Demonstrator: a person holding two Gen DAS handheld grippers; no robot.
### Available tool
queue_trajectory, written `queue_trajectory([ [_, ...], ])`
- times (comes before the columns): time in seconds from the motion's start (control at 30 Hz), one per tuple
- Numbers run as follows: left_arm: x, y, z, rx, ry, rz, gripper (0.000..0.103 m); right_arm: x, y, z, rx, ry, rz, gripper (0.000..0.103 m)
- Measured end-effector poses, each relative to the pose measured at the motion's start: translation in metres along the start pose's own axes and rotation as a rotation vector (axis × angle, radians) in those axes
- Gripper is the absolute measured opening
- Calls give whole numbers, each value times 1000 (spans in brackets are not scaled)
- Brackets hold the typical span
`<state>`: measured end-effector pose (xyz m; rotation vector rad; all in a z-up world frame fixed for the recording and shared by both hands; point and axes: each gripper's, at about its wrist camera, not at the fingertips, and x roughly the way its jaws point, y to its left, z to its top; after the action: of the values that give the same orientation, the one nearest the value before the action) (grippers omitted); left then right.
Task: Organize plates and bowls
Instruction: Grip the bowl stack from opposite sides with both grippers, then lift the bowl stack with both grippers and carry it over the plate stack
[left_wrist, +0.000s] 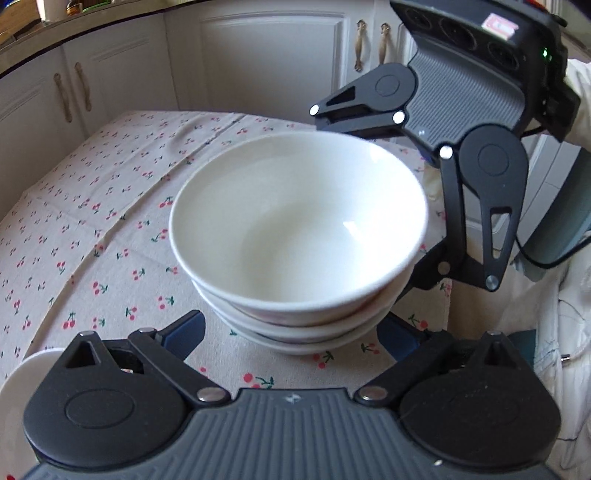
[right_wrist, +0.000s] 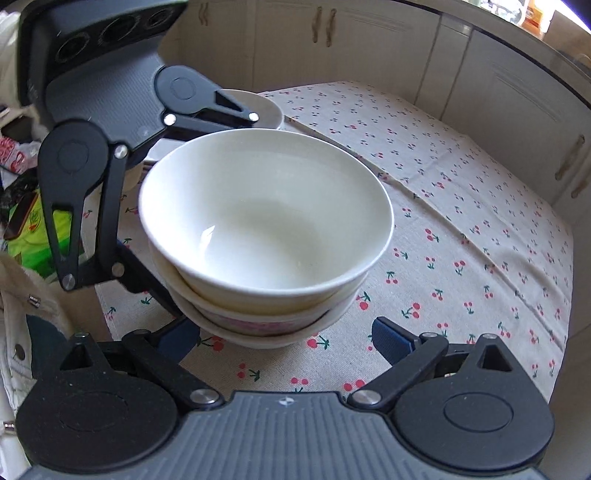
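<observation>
1. Left gripper (left_wrist: 291, 332): nearest the left wrist camera; jaws spread wide, blue pads either side of the bowl stack's base, grasping nothing.
2. Right gripper (right_wrist: 284, 338): same posture from the opposite side, jaws released; whether a pad touches the stack cannot be told.
3. Bowl stack (left_wrist: 299, 236): three white bowls nested upright, on the cherry-print tablecloth (left_wrist: 92, 229), between both grippers.
4. White plate (right_wrist: 267, 109): beyond the stack in the right wrist view, partly hidden behind the left gripper.
5. Cream cabinets (left_wrist: 258, 62): far side.
</observation>
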<state>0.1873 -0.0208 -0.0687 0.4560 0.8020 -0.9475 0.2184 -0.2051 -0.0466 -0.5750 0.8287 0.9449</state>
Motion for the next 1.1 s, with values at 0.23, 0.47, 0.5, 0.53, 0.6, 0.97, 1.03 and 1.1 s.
queue_trajectory([
  [0.23,-1,6,6,44,-1,-50,97,2,-4,5,-51,14,34,100],
  [0.47,1,8,10,84,3,-92,91,4,-4,11,-107,19,63,93],
  [0.5,-2,7,8,89,2,-97,90,4,-3,12,-115,21,66,92],
  [0.53,-3,7,8,94,1,-101,90,4,-3,13,-122,22,67,92],
  [0.6,-3,6,8,104,2,-104,89,4,-2,14,-133,24,69,92],
  [0.97,-2,10,10,98,4,-125,88,2,-2,15,-122,30,87,91],
  [1.03,-1,9,10,101,7,-122,88,2,-2,15,-119,33,86,91],
  [1.1,-1,8,11,103,11,-122,88,2,-1,16,-116,38,84,91],
])
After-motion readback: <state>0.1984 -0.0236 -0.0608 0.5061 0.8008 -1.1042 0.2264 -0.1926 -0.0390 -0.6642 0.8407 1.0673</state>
